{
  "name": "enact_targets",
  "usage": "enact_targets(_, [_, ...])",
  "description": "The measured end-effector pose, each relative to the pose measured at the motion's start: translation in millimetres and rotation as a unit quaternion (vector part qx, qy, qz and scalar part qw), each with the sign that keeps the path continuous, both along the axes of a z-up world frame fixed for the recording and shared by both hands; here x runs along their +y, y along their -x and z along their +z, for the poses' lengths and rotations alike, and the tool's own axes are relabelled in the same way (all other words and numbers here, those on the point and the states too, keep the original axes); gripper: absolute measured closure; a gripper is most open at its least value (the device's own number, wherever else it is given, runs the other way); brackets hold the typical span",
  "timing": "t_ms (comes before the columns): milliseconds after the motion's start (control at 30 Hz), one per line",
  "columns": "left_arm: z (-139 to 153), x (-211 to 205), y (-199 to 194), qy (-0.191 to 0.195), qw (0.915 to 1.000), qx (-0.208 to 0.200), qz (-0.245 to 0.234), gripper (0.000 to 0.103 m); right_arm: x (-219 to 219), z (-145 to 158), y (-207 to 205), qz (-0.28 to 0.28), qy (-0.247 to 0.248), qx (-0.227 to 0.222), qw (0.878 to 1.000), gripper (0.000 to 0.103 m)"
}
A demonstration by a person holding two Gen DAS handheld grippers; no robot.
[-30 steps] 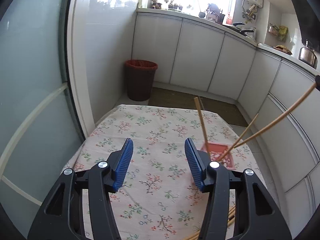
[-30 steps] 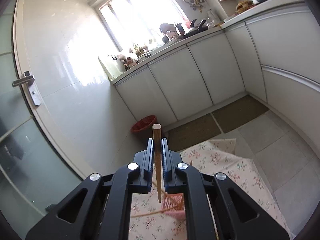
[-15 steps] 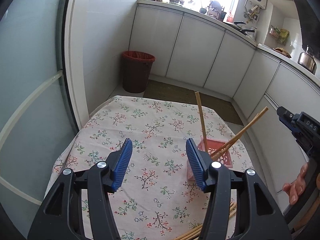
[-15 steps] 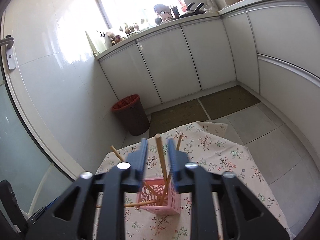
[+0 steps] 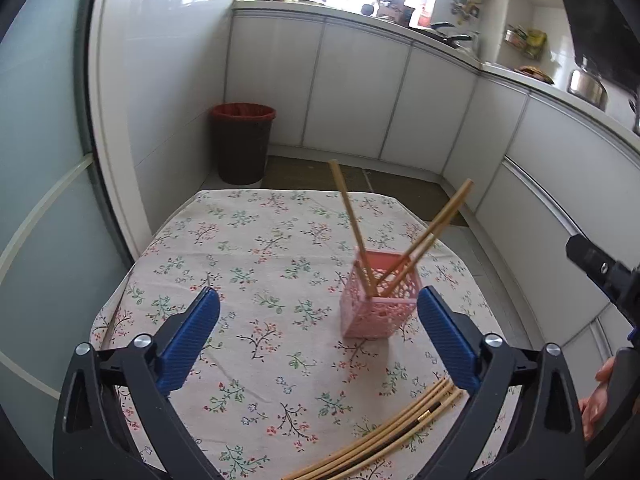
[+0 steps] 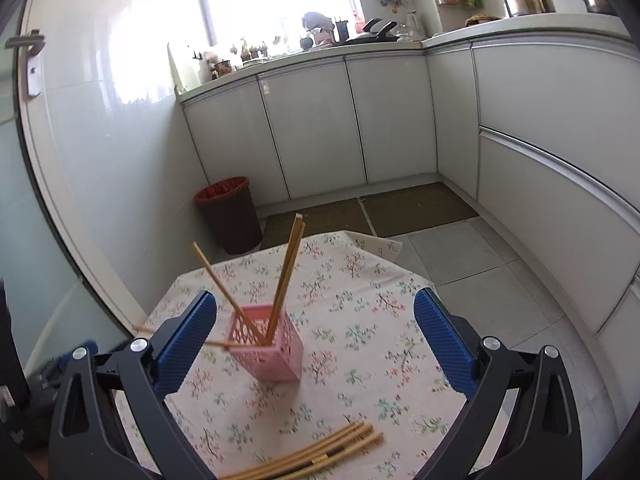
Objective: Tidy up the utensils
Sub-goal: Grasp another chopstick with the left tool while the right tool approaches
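White kitchen cabinets (image 5: pixel 360 92) curve behind my floral-clothed worktop (image 5: pixel 256 248). My left claw (image 5: pixel 318 336) gapes wide, gripping nothing. Ahead of it, towards the right, the pink perforated plastic basket (image 5: pixel 378 306) stands holding tilted wooden chopsticks (image 5: pixel 350 224). More bamboo chopsticks (image 5: pixel 384 436) lie loose nearest me. My right claw (image 6: pixel 316 338) is spread wide too, empty, hovering before the basket

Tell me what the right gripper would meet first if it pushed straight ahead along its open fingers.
Probably the pink slotted basket, or the chopsticks leaning out of it. The right gripper is open and empty, and the basket sits left of centre between its fingers, so it could pass close to the left finger; depth is unclear.
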State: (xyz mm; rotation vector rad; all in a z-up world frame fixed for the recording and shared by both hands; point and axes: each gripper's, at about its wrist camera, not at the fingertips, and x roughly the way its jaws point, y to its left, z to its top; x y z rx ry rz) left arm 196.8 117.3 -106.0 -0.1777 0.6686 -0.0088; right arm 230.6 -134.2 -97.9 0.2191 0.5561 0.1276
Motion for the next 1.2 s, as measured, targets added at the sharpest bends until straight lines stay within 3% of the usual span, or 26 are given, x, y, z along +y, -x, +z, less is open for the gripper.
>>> enact_targets(200, [-7,-18,5,-0.022,0.9995,0.012,-0.022,0.007,-31,-20,26,-0.013,0.004,0.006,1.000,0.007])
enact_targets(367, [-19,-37,3,-0.035,0.9973,0.034,-0.054,0.007,-74,-44,33,-0.043,-0.024,0.049,0.998,0.007])
enact_targets(467, [-34,-55,0,-0.039,0.9934,0.062,-0.088,0.007,-101,-62,28,-0.073,-0.072,0.096,0.990,0.007])
enact_targets(600, [-60,-82,-12,-0.050,0.9794,0.132,-0.144,0.007,-133,-82,24,-0.112,-0.129,0.151,0.974,0.007])
enact_targets(633, [-67,-93,-15,-0.060,0.9722,0.153,-0.166,0.007,-141,-86,24,-0.119,-0.152,0.165,0.967,0.007])
enact_targets(733, [-85,-124,-19,-0.125,0.9530,0.185,-0.204,0.007,-156,-93,27,-0.131,-0.209,0.186,0.951,0.007])
enact_targets(800, [-95,-144,-23,-0.170,0.9419,0.191,-0.218,0.007,-160,-93,31,-0.139,-0.219,0.189,0.947,0.007])
enact_targets(967, [-116,-168,-49,-0.193,0.9244,0.236,-0.229,0.008,-166,-93,38,-0.148,-0.230,0.209,0.939,0.007])
enact_targets(1100, [-136,-182,-69,-0.219,0.9062,0.276,-0.233,0.023,-168,-99,38,-0.138,-0.240,0.227,0.934,0.007])
enact_targets(1167, [-143,-184,-75,-0.226,0.9001,0.290,-0.234,0.038,-168,-102,37,-0.138,-0.232,0.232,0.935,0.007])
enact_targets(1200, [-145,-185,-78,-0.225,0.8977,0.296,-0.236,0.040,-169,-102,36,-0.136,-0.232,0.234,0.934,0.007])
